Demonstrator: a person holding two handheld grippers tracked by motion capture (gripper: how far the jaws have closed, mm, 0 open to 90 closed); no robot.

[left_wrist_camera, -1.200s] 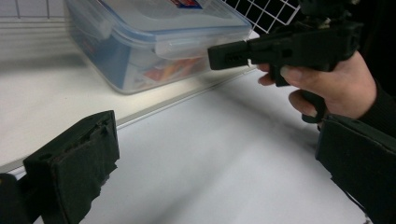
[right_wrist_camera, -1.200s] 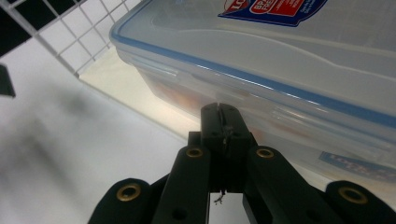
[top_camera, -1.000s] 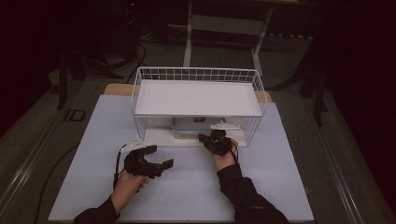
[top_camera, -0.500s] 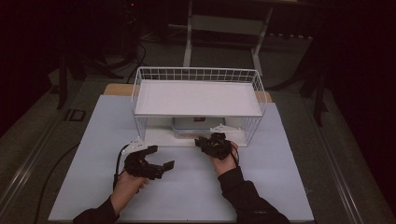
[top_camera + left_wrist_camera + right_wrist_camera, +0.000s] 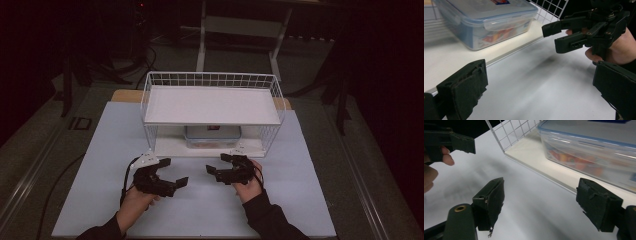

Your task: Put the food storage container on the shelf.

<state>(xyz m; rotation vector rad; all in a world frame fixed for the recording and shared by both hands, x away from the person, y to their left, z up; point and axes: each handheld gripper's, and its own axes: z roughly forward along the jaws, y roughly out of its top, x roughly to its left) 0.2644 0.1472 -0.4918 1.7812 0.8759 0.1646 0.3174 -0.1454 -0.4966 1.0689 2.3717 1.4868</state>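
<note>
A clear plastic box with a blue-rimmed lid (image 5: pixel 212 135) sits on the lower board of a white wire rack (image 5: pixel 212 80); it holds colourful contents (image 5: pixel 486 20) (image 5: pixel 594 150). My right gripper (image 5: pixel 217 163) hovers over the white mat just in front of the rack. Its jaws have just been opening and now stand wide with nothing between them (image 5: pixel 544 202). My left gripper (image 5: pixel 175 171) is to its left, over the mat, also open and empty (image 5: pixel 539 85). The two grippers face each other; the right gripper (image 5: pixel 574 32) appears in the left gripper view.
The rack's upper shelf (image 5: pixel 210 105) is a bare white board above the box. The white mat (image 5: pixel 300 200) covers the table. A hand on the left gripper (image 5: pixel 451 141) shows at top left of the right gripper view. Dark floor and a stand lie beyond.
My right gripper has drawn back from the rack's lower shelf toward the person and its jaws have gone from shut to wide. The left gripper has stayed put.
</note>
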